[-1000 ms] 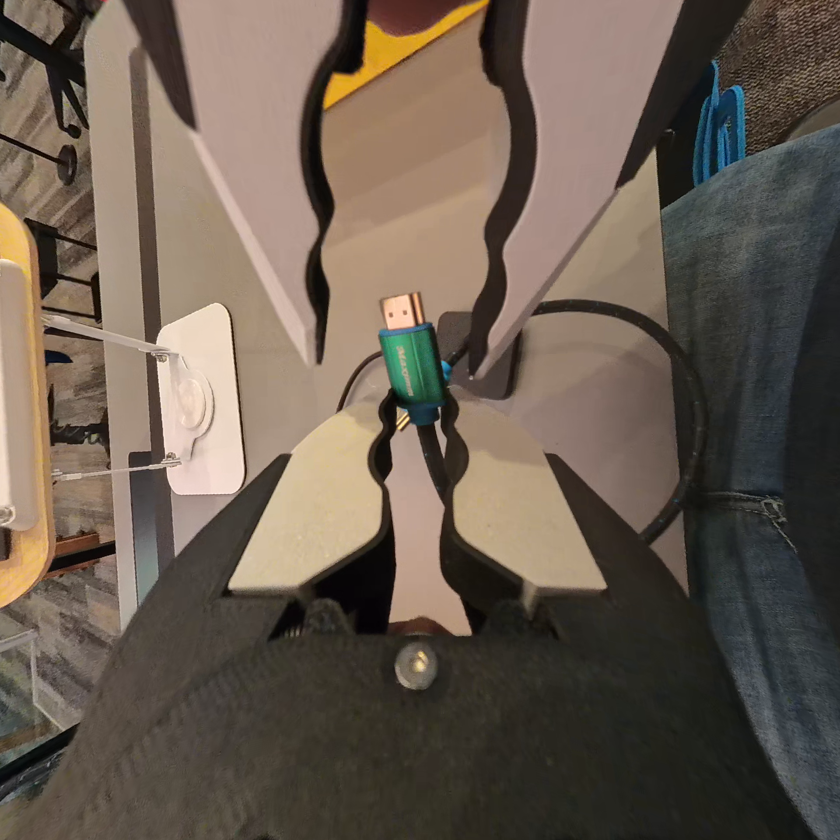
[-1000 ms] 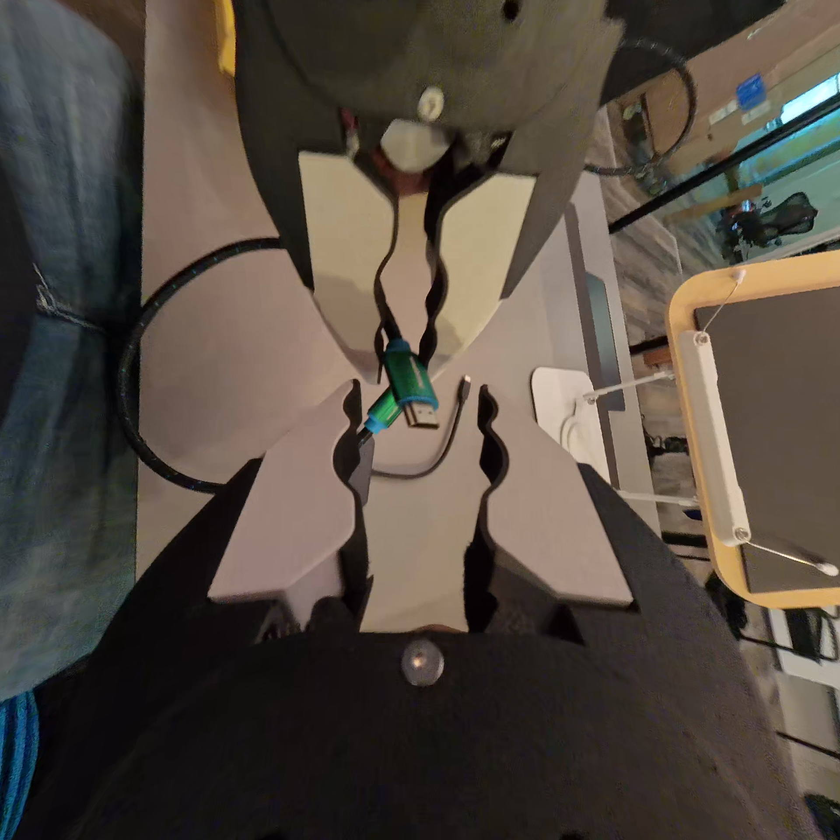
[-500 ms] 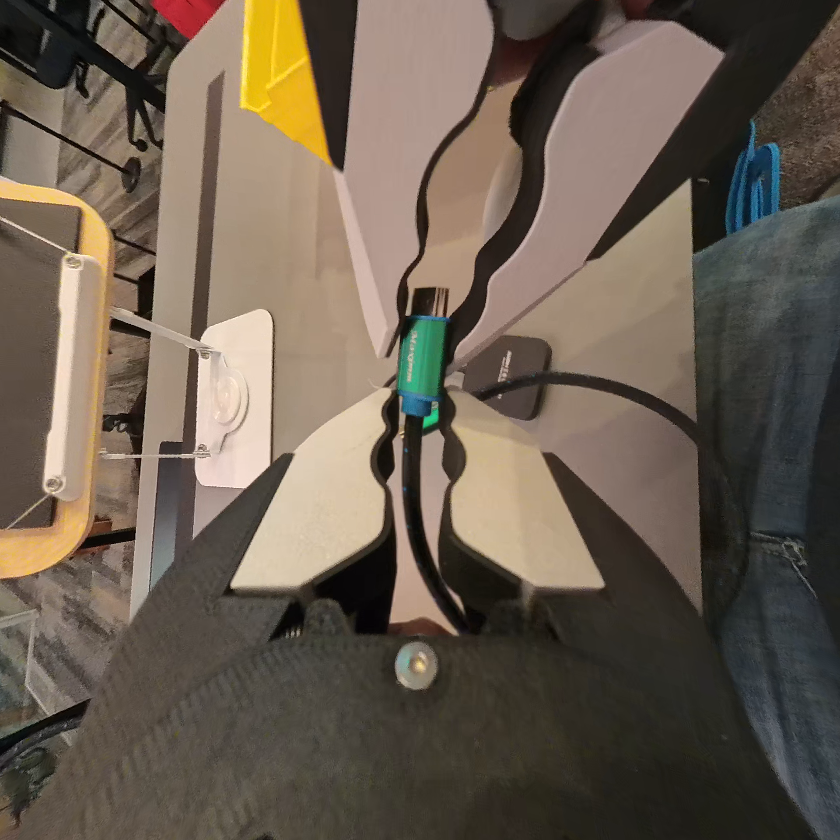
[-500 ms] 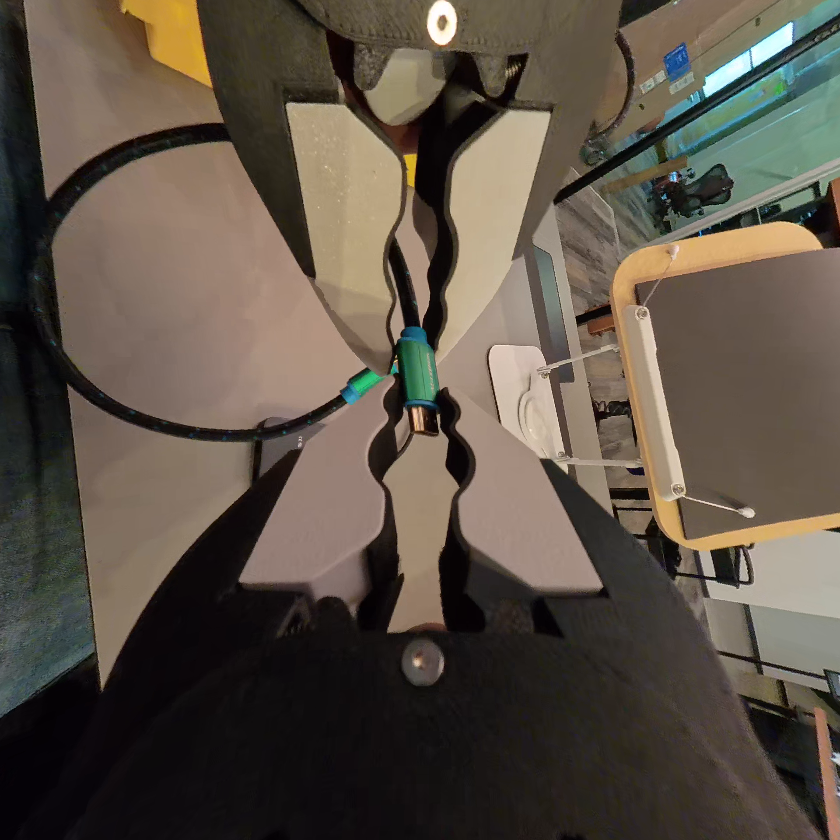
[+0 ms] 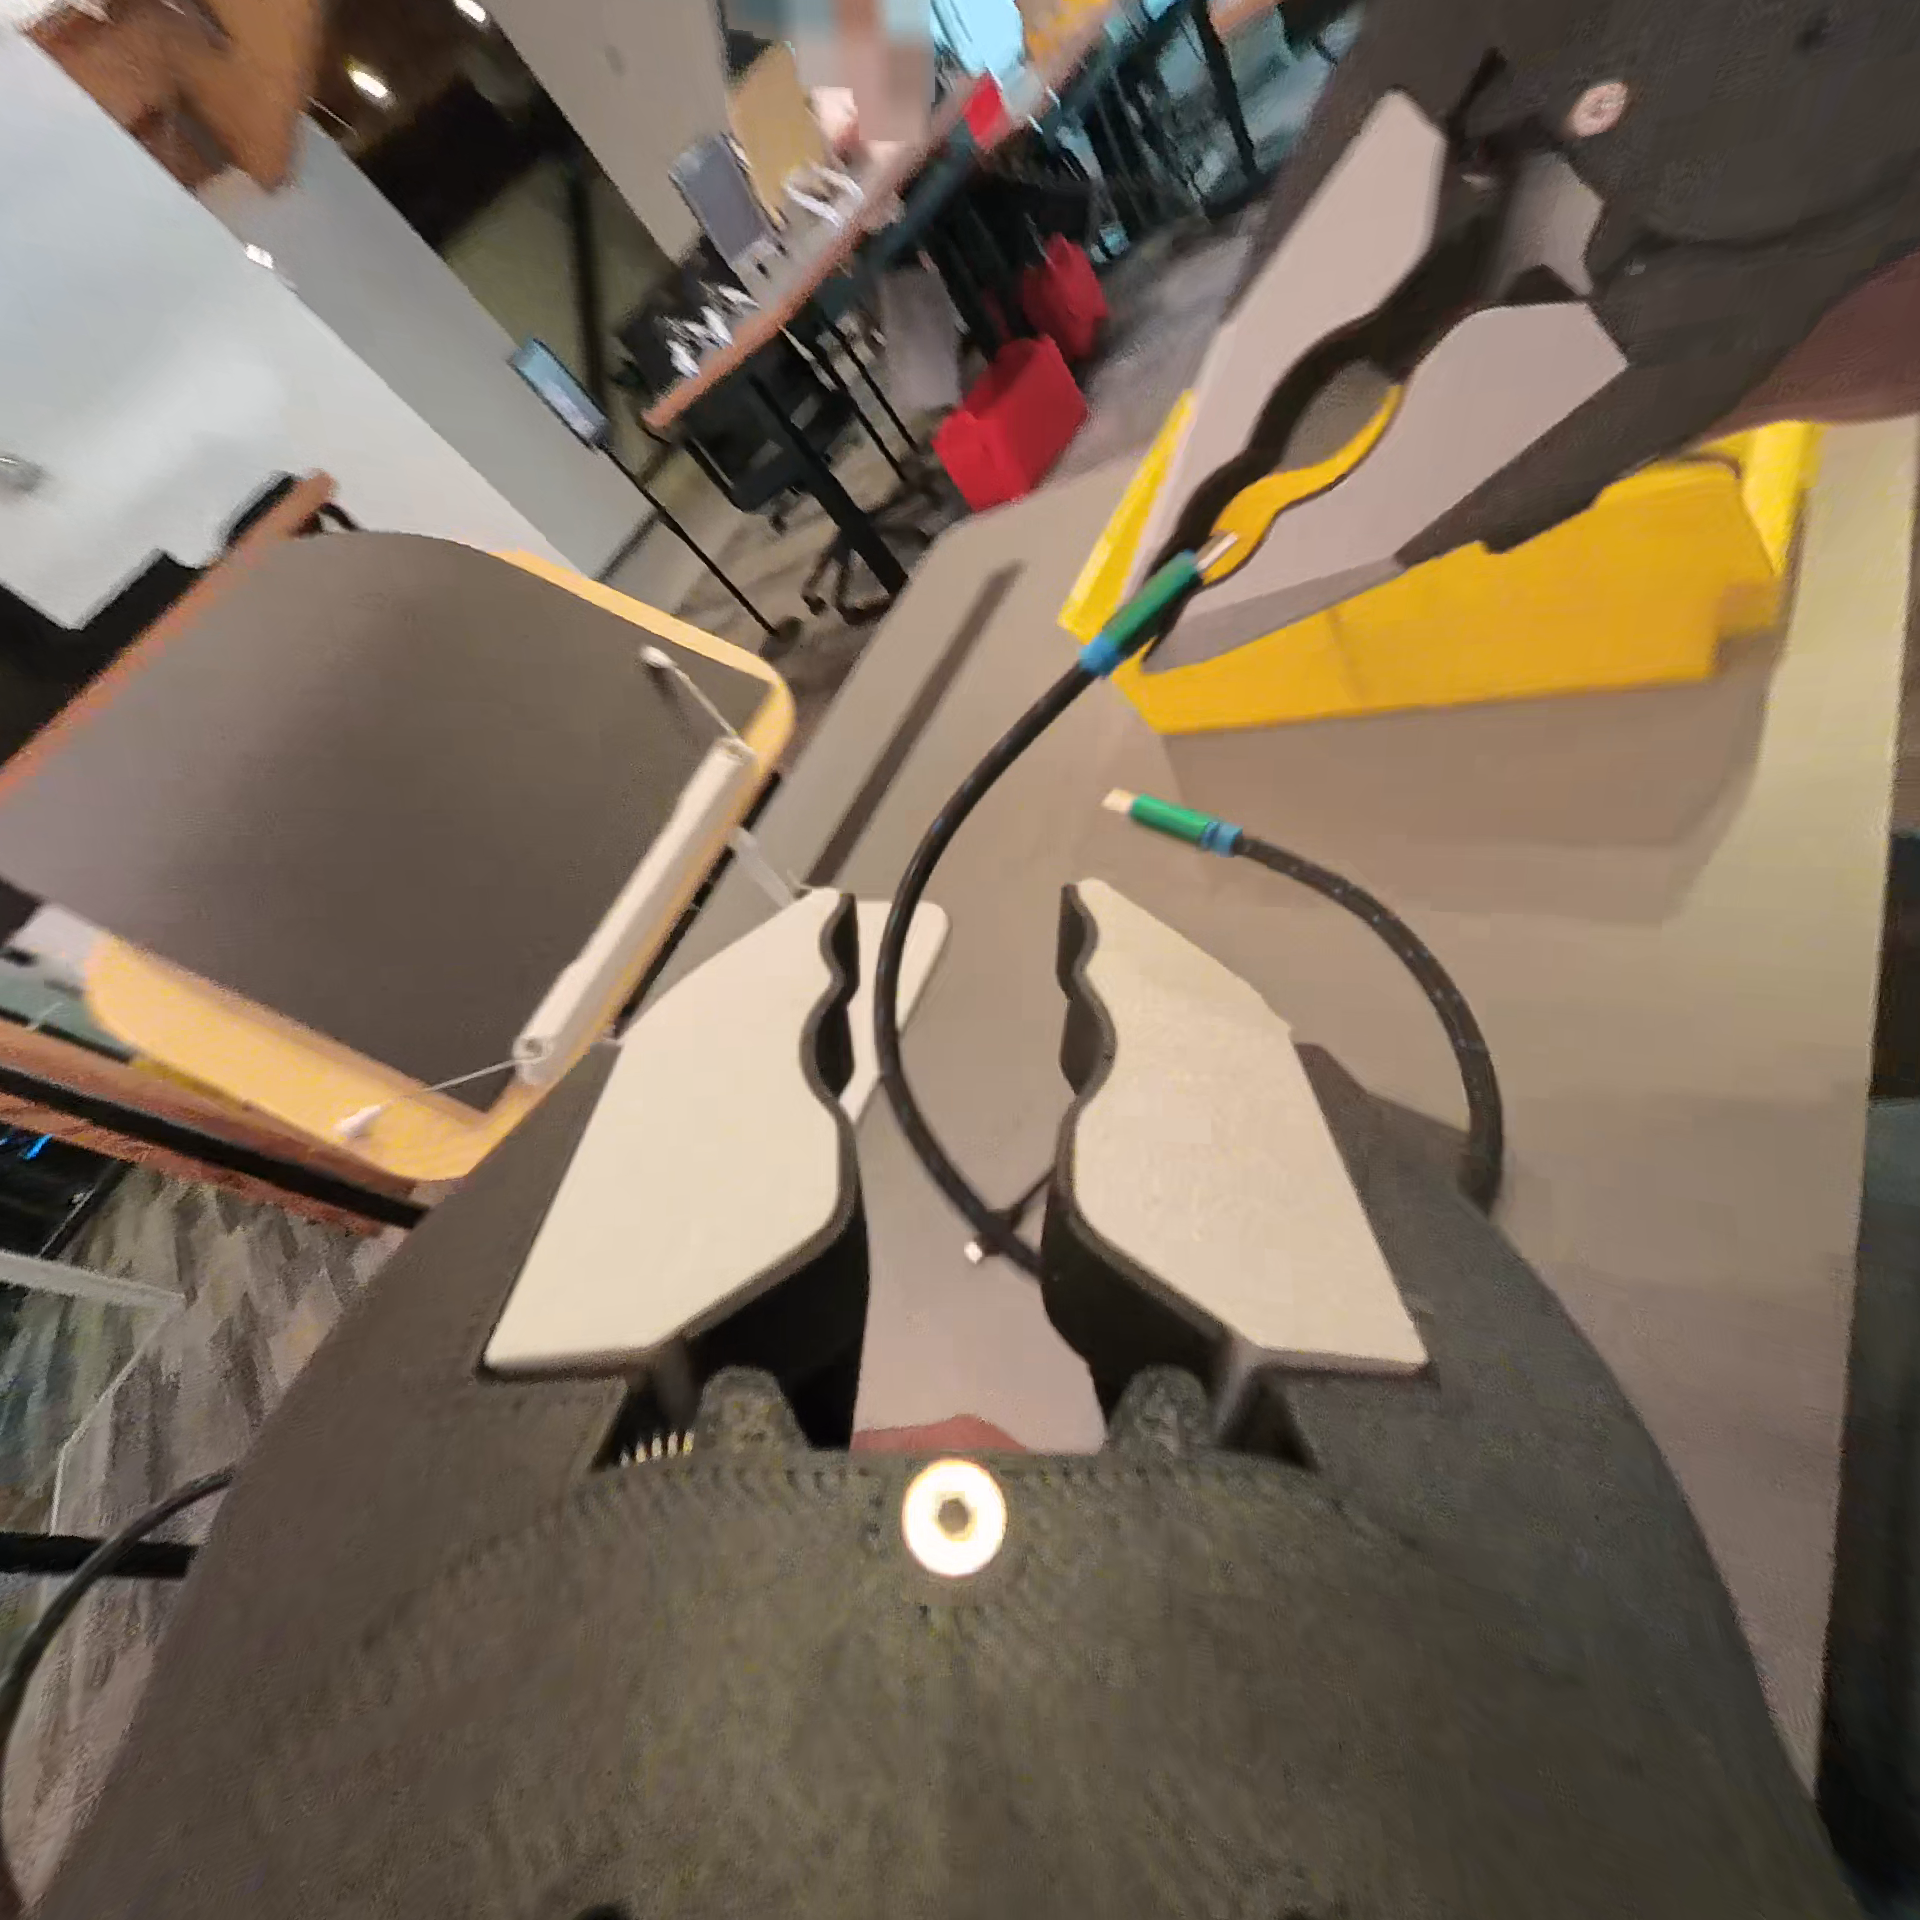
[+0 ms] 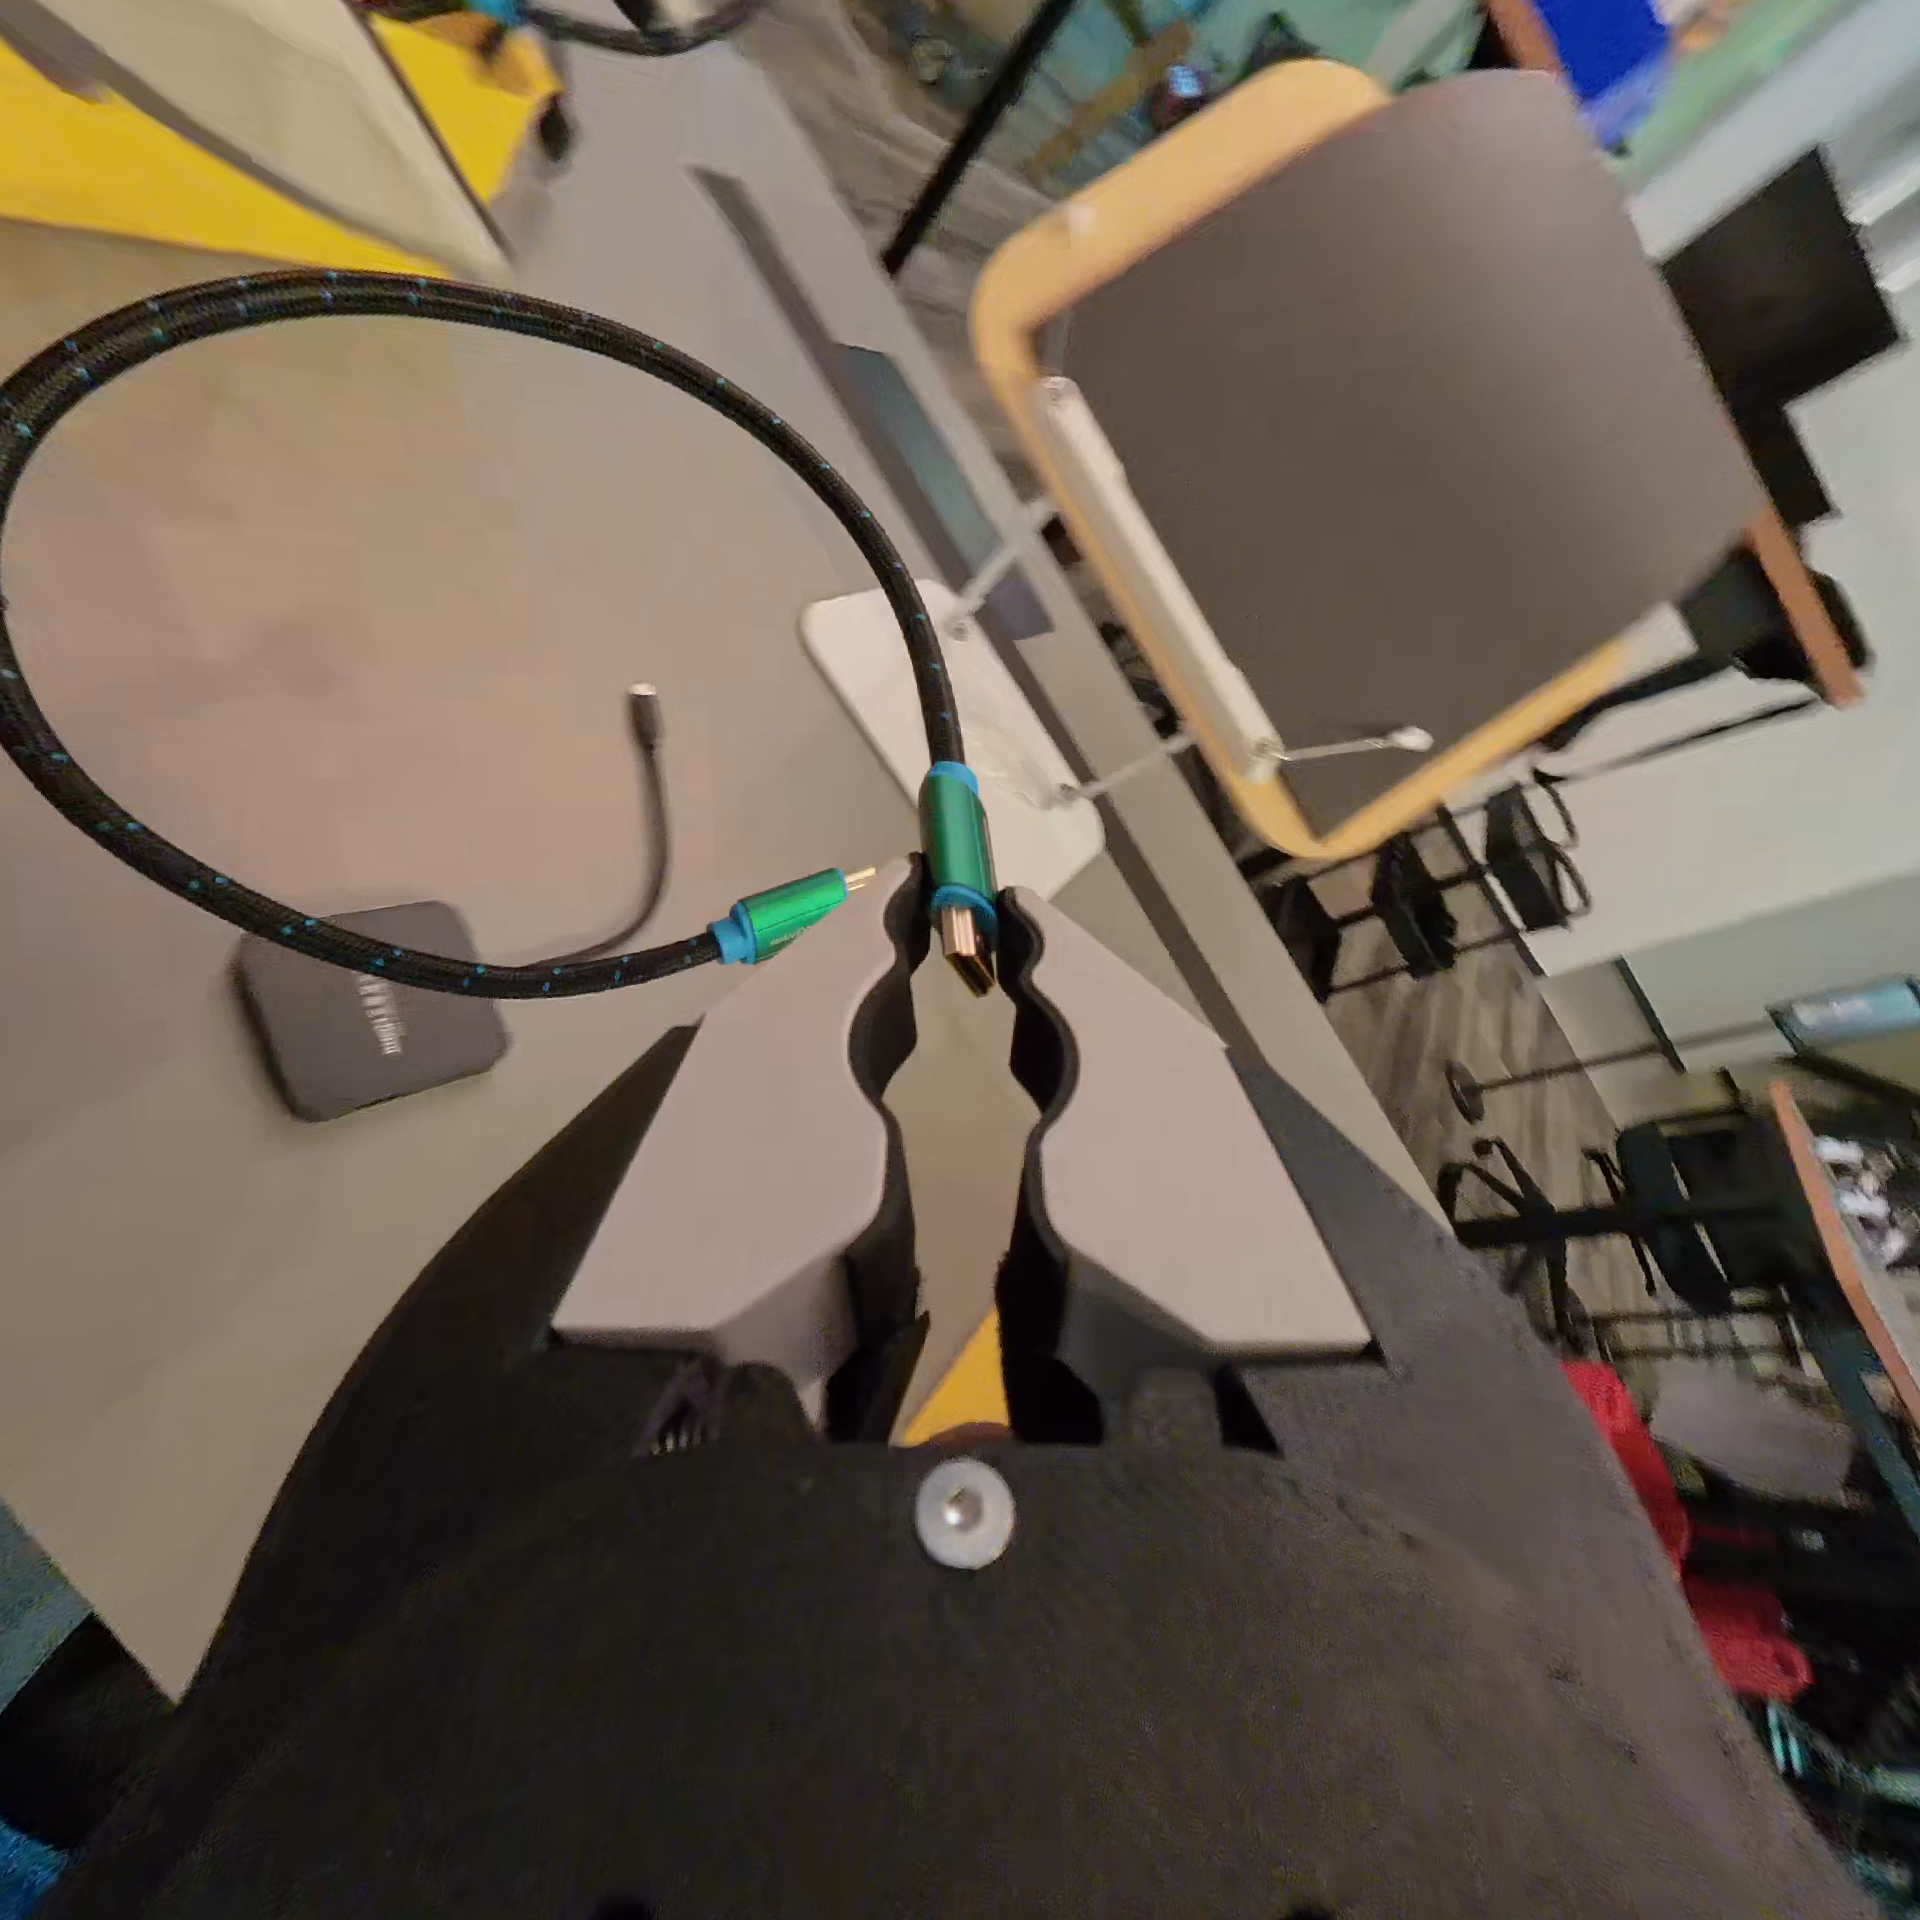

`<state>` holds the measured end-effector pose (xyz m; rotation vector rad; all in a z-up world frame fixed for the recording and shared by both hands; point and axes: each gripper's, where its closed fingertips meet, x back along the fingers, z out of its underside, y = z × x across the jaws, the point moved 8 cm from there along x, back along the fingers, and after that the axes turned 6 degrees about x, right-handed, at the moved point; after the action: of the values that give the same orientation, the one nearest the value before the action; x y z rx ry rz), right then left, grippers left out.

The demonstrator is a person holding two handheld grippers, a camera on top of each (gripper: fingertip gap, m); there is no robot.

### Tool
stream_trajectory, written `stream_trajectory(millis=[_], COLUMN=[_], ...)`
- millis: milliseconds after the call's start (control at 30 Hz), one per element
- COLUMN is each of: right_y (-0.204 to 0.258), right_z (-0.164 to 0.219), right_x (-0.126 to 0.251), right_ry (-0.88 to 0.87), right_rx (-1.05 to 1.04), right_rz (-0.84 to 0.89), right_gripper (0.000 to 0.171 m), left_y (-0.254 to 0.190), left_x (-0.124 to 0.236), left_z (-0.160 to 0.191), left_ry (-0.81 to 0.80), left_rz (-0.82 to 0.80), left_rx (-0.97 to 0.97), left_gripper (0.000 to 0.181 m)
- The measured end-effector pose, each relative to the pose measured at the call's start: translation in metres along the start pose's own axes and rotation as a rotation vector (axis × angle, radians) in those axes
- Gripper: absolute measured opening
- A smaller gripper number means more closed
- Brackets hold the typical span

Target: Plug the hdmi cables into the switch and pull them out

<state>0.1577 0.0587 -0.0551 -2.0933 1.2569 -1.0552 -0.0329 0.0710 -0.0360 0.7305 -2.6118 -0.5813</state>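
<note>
Left wrist view: the left hand-held gripper point(image 5: 956, 914) has its fingers apart with nothing between them, the black braided HDMI cable point(image 5: 904, 997) merely running across the gap. One green plug point(image 5: 1174, 821) lies free on the grey desk point(image 5: 1558, 1143); the other green plug point(image 5: 1143, 613) is pinched by the right hand-held gripper point(image 5: 1210, 551) in front of a yellow bin point(image 5: 1558, 613).

Right wrist view: the right hand-held gripper point(image 6: 961, 904) is clamped on the green plug point(image 6: 956, 842), gold tip pointing back toward the camera. The cable point(image 6: 520, 312) loops over the desk point(image 6: 364, 582) to the free plug point(image 6: 790, 914), near the black switch point(image 6: 369, 1008) at the desk's near edge.
</note>
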Motion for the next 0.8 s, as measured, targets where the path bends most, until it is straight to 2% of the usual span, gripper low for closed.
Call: stream_trajectory(millis=[100, 267, 433, 533, 633, 800], right_y=[-0.04, -0.101, -0.119, -0.11, -0.088, -0.051], right_z=[0.015, 0.06, 0.127, 0.172, 0.212, 0.257], right_x=[0.028, 0.098, 0.142, 0.14, 0.122, 0.097], right_ry=[0.027, 0.118, 0.294, 0.4, 0.494, 0.613], right_rx=[-0.077, -0.183, -0.263, -0.299, -0.323, -0.405], right_rz=[0.128, 0.337, 0.399, 0.364, 0.294, 0.132], right_gripper=[0.01, 0.011, 0.011, 0.011, 0.011, 0.008], left_y=[0.018, 0.039, 0.034, 0.028, 0.025, 0.027], left_x=[0.016, 0.023, 0.015, 0.01, 0.006, 0.003], left_z=[-0.011, -0.006, -0.001, 0.002, 0.003, 0.008], left_ry=[-0.095, -0.077, -0.039, -0.009, 0.01, 0.026], left_rz=[-0.059, -0.112, -0.087, -0.078, -0.055, -0.046], left_rx=[0.053, 0.095, 0.098, 0.079, 0.089, 0.111], left_gripper=[0.036, 0.035, 0.032, 0.032, 0.033, 0.033])
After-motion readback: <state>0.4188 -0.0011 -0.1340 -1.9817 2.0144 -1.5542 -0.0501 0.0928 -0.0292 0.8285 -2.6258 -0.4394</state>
